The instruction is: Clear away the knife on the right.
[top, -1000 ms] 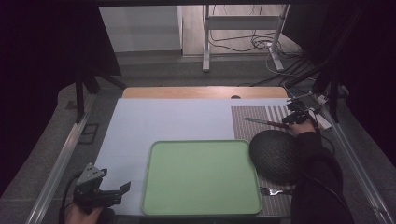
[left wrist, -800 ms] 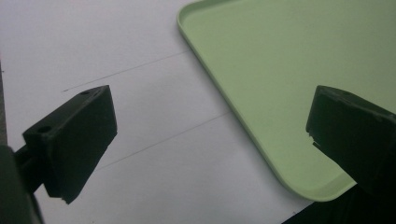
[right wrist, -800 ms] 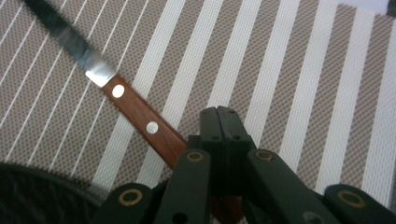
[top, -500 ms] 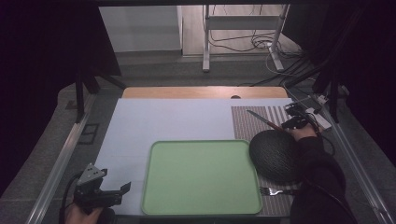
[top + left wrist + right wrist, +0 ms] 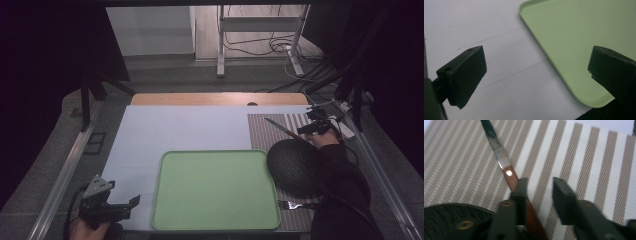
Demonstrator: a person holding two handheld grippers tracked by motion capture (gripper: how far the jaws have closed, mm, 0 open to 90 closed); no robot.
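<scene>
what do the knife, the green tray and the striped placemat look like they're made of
Knife: a shiny, mirror-like blade, likely steel, with a reddish-brown handle that looks like wood, fixed by a bright metal rivet.
Green tray: smooth, matte pale green with a rounded moulded rim, probably plastic.
Striped placemat: a visible woven mesh in tan and white bands, likely woven vinyl or fabric; which one is unclear.

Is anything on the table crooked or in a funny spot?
Yes. The knife lies slantwise across the striped placemat, its wooden handle beside one jaw of the right hand-held gripper, not between the two. The green tray sits straight.
</scene>
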